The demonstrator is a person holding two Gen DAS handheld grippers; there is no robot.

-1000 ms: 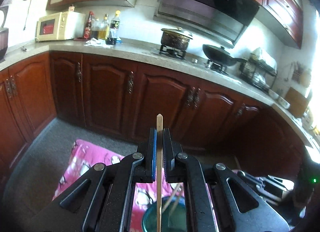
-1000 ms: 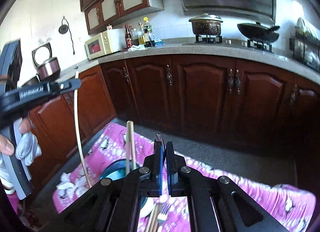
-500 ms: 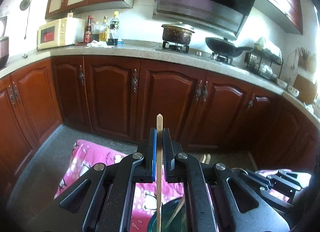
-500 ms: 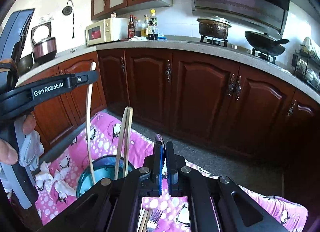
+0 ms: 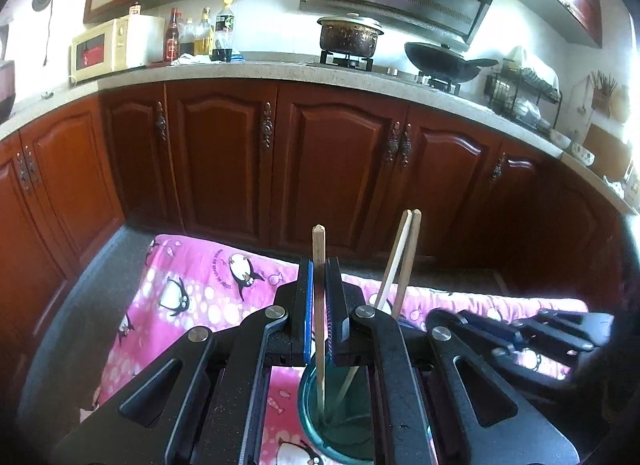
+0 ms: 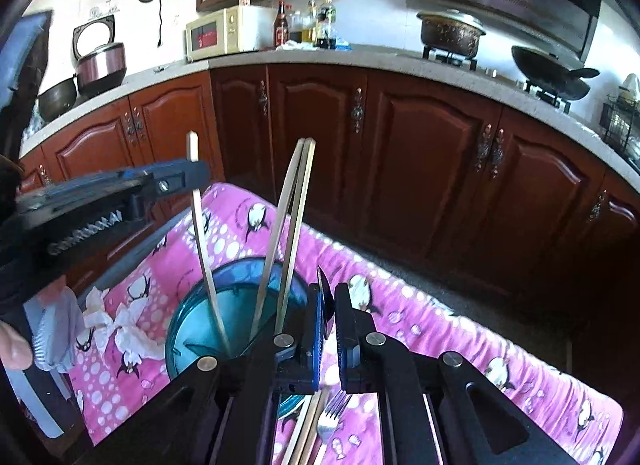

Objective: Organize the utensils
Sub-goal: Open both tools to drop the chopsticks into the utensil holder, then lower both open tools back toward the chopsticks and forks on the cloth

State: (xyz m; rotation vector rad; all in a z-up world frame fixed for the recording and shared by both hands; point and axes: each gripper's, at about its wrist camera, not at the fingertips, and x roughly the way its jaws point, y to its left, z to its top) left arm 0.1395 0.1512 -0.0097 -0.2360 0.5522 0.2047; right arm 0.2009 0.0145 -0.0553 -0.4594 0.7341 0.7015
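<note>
My left gripper [image 5: 319, 297] is shut on a wooden chopstick [image 5: 319, 329] held upright, its lower end inside a teal glass cup [image 5: 336, 425]. Two more chopsticks [image 5: 402, 261] lean in the cup. In the right wrist view the left gripper [image 6: 176, 181] holds that chopstick [image 6: 204, 249] over the cup [image 6: 200, 317], beside the leaning pair [image 6: 292, 225]. My right gripper [image 6: 328, 305] has its jaws slightly apart with nothing between them, just right of the cup. A fork [image 6: 330, 421] and more chopsticks [image 6: 304, 433] lie under it on the pink penguin cloth [image 6: 420, 313].
Crumpled white tissue [image 6: 124, 329] lies on the cloth left of the cup. Dark wood cabinets [image 5: 328, 161] and a grey counter with a microwave [image 5: 108, 49], bottles, a pot [image 5: 348, 35] and a wok stand behind. The right gripper shows at the lower right of the left wrist view [image 5: 520, 337].
The left gripper has lowered the chopstick into the cup. Both views have tilted down and closer to the cup. The right gripper's jaws have opened slightly.
</note>
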